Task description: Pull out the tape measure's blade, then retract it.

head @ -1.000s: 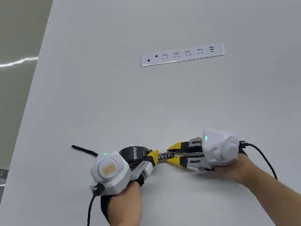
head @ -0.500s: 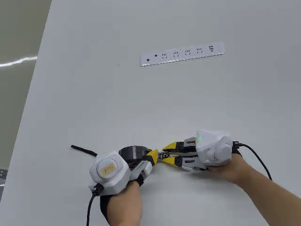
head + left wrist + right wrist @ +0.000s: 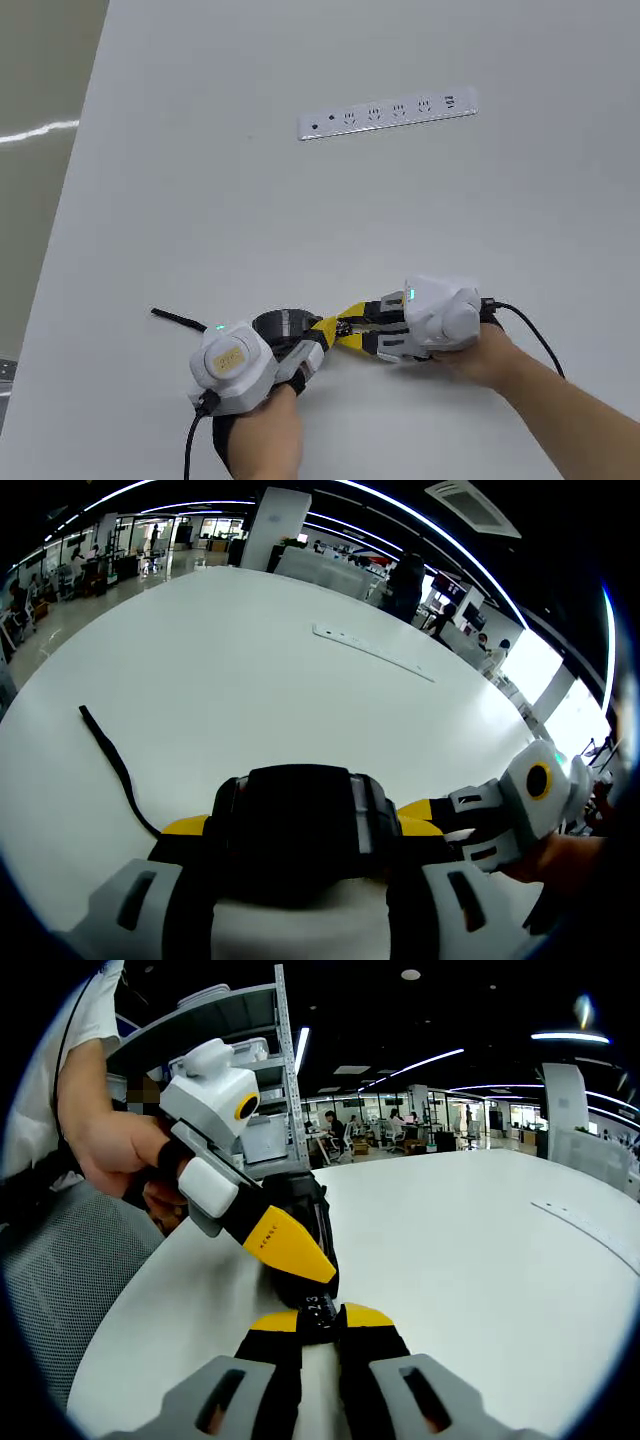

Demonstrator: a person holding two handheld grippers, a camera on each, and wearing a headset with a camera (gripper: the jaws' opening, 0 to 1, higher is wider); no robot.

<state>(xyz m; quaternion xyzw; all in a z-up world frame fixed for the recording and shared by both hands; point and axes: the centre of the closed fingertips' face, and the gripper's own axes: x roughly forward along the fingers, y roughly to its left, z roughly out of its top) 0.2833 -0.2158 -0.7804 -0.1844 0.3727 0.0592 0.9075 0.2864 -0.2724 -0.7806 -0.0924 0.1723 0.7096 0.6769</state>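
Holding the tape measure (image 3: 283, 324) low over the near side of the white workbench (image 3: 250, 200), our left gripper (image 3: 303, 335) has its jaws clamped across the black case. One yellow tip shows at the side of the case where the blade comes out. Our right gripper (image 3: 350, 327) faces it from the right, jaws pressed together on the blade (image 3: 318, 1310), with printed numerals showing right at the pinch. Only a short stub of blade spans from case mouth to pinch, and the two grippers' tips almost touch.

We judge the blade nearly fully in; whether this is the start of a pull or the end of a retract, we cannot tell.

- Travel should stay in line with the case mouth, blade flat, no twist at the left wrist.
- If we are feeding it in, we should ease with the spring rather than let go, so the hook does not snap onto the left jaw tip.

Room:
- Bare tabletop lies to the right and ahead.
- The power strip (image 3: 388, 115) sits well apart on the far side.
- The black wrist strap (image 3: 180, 319) trails left from the case.
- The table's left edge lies well off to the left.
- The right gripper's cable (image 3: 525, 325) runs behind it, out of the pull line.
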